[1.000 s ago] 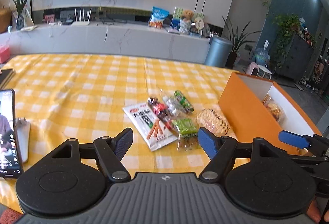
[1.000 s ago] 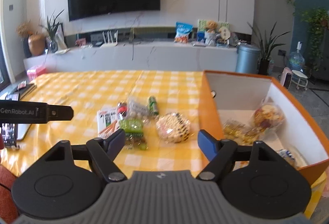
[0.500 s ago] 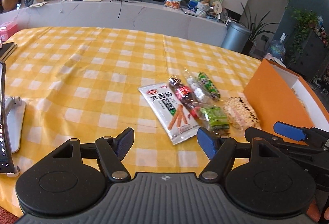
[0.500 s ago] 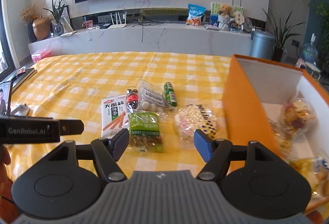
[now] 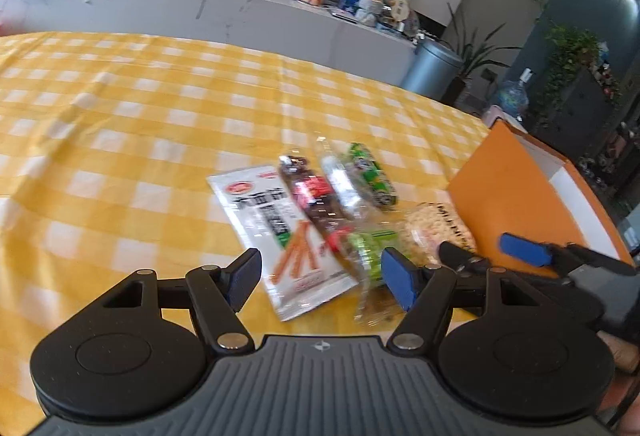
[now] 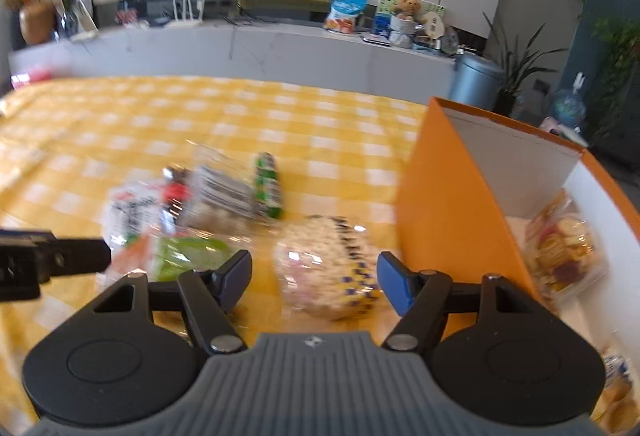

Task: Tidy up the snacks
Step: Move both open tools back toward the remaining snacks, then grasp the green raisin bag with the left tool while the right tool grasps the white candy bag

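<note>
Several snack packets lie together on the yellow checked tablecloth. My left gripper is open, just above the near end of a white packet with orange sticks, with a green packet by its right finger. My right gripper is open and straddles a round puffed-snack bag; the bag also shows in the left wrist view. A dark red packet, a clear packet and a green tube lie behind.
An orange box with white inside stands to the right of the snacks and holds a bag of mixed snacks. The right gripper's fingers show in the left wrist view. A white counter runs behind the table.
Both grippers have moved forward and down toward the snack pile. The right gripper now straddles the puffed-snack bag. Both stay open.
</note>
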